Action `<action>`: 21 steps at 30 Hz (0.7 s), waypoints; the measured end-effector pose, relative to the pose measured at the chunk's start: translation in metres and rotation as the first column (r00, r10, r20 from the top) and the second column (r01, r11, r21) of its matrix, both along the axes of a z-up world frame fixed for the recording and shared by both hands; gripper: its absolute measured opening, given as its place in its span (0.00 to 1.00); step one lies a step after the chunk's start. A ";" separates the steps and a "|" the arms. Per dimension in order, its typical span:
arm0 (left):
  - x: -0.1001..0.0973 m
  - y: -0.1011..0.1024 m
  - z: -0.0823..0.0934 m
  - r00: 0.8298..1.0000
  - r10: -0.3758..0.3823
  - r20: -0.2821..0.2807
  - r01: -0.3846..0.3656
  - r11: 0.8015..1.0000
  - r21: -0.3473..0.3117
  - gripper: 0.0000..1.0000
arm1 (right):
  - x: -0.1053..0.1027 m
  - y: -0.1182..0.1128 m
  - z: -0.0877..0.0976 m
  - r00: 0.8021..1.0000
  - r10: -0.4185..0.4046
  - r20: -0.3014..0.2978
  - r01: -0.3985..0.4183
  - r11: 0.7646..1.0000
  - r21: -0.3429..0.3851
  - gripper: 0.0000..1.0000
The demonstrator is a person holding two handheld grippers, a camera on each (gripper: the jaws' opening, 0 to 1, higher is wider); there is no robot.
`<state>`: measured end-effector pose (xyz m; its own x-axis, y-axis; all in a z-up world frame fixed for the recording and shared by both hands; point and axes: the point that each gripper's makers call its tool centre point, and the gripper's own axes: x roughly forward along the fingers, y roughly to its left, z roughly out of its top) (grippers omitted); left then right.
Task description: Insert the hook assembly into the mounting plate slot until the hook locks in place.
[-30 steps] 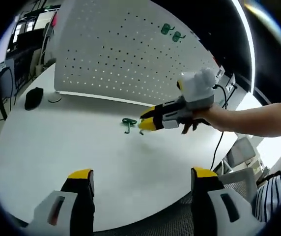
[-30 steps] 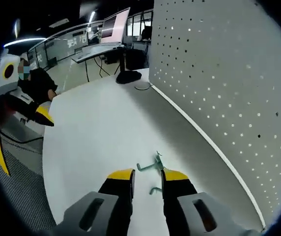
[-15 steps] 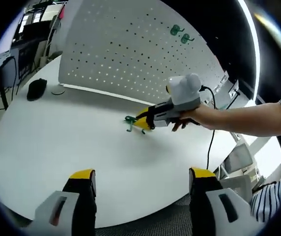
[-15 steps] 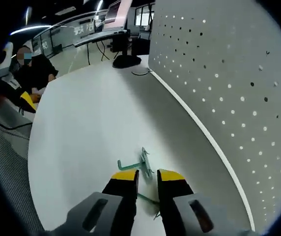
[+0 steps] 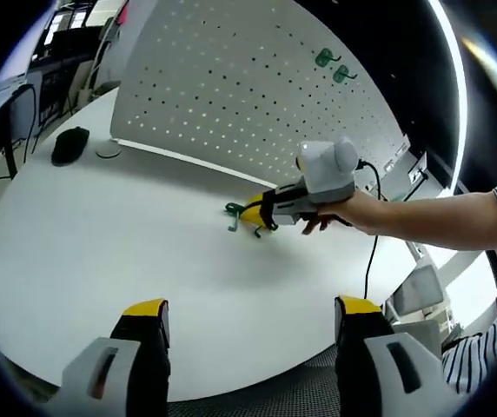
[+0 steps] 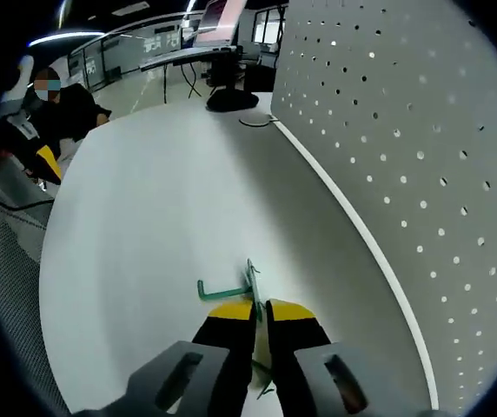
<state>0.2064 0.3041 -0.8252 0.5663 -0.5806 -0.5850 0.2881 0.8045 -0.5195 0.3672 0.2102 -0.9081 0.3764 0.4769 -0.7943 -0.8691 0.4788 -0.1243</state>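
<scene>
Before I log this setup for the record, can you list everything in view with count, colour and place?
Hook on table: one, green, lying on the tabletop in front of the pegboard, between the right tool's jaws.
Hooks on board: two, green, hanging high on the pegboard.
Pegboard: one, white with holes, standing upright on the table.
Table: one, white, round-edged.
Mouse: one, black, on the table at the pegboard's far end.
Cable: one, black, trailing from the right tool.
Left tool: one, grey with yellow tips, jaws apart above the table edge.
Right tool: one, grey with yellow tips, jaws closed on the table hook.
</scene>
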 end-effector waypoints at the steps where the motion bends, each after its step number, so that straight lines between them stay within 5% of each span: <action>1: 0.000 0.000 0.001 1.000 0.003 0.000 -0.003 1.000 -0.006 0.79 | -0.001 0.000 0.000 1.000 -0.009 -0.006 0.009 1.000 0.004 0.01; 5: 0.002 0.000 0.003 1.000 0.012 -0.006 -0.012 1.000 -0.024 0.79 | 0.000 -0.001 0.002 0.999 -0.034 -0.005 0.034 0.999 0.016 0.01; 8: 0.005 0.002 0.006 1.000 0.013 0.004 -0.013 1.000 -0.020 0.78 | 0.003 0.000 0.010 0.998 0.008 0.058 -0.008 1.000 -0.007 0.00; 21: 0.038 0.010 0.036 0.995 0.059 0.076 -0.055 0.997 -0.054 0.79 | 0.007 -0.012 0.064 0.980 -0.190 0.065 0.177 0.970 0.164 0.00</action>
